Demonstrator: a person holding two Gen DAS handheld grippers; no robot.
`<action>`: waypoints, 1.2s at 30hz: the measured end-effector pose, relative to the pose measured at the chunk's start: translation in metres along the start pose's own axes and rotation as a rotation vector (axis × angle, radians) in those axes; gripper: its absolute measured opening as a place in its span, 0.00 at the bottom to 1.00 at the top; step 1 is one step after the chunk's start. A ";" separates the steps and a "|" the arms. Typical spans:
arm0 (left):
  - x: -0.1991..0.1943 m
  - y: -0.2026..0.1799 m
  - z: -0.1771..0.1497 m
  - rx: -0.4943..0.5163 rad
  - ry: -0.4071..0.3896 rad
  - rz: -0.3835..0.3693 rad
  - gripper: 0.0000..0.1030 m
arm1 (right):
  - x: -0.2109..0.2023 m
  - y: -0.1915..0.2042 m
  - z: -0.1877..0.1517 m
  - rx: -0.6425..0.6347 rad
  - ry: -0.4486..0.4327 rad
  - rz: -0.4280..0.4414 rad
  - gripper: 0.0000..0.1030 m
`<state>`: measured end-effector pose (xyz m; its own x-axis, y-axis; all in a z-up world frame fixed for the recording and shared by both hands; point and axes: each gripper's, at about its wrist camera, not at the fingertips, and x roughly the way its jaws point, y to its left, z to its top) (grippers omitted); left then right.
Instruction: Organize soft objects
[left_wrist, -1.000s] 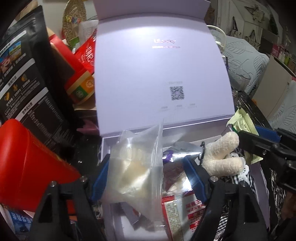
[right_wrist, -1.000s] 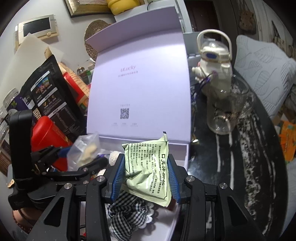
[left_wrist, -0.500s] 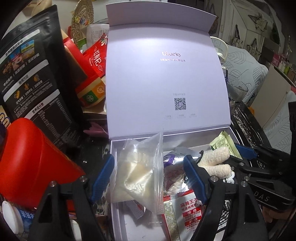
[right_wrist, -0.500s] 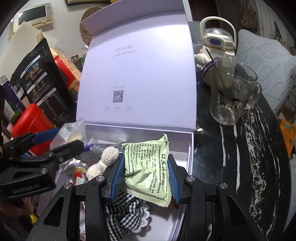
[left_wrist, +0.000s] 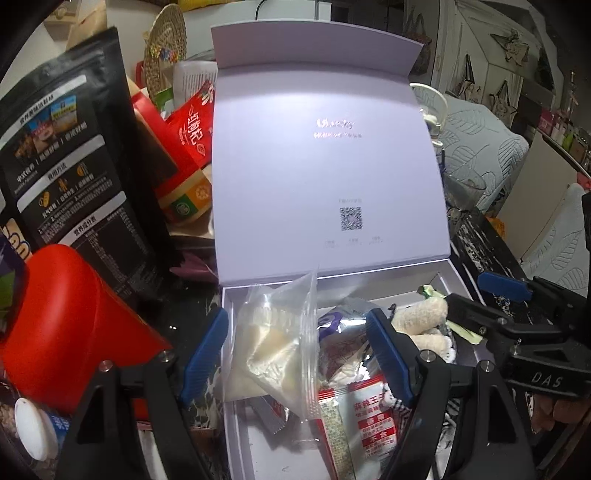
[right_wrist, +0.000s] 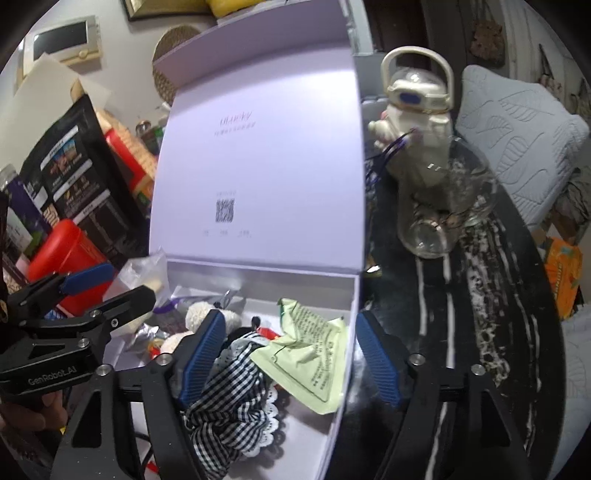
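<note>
Between the right claw (right_wrist: 286, 354) fingers, the green sachet (right_wrist: 310, 347) lies loose on the gingham cloth (right_wrist: 229, 402) inside the lavender box (right_wrist: 258, 280); the jaws are opening, pads clear of it, evidently a release. The left claw (left_wrist: 295, 354) stands open astride the clear bag (left_wrist: 277, 343), untouched, resting in the box's left corner against the lid. Judged: both items deposited for storage.

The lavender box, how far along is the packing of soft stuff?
Done: the green packet lies in the lavender box on the checkered cloth, the right tool opening around it. In hand: the clear bag stands between the open left tool's pads, not pressed. Left: withdrawing both tools.
</note>
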<state>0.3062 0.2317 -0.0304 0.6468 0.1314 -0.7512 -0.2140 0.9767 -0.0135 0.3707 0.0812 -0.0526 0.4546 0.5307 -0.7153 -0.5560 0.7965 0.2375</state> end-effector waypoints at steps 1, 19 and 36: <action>-0.001 -0.001 0.000 0.003 -0.004 -0.002 0.74 | -0.003 -0.001 0.000 0.000 -0.005 -0.001 0.72; -0.101 -0.011 -0.016 0.009 -0.156 -0.003 0.75 | -0.101 0.036 -0.013 -0.064 -0.138 -0.057 0.72; -0.250 -0.034 -0.078 0.061 -0.367 0.000 0.75 | -0.259 0.095 -0.079 -0.136 -0.423 -0.141 0.78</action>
<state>0.0949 0.1529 0.1062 0.8683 0.1730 -0.4648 -0.1776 0.9835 0.0343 0.1450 -0.0041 0.1034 0.7604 0.5138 -0.3972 -0.5418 0.8391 0.0481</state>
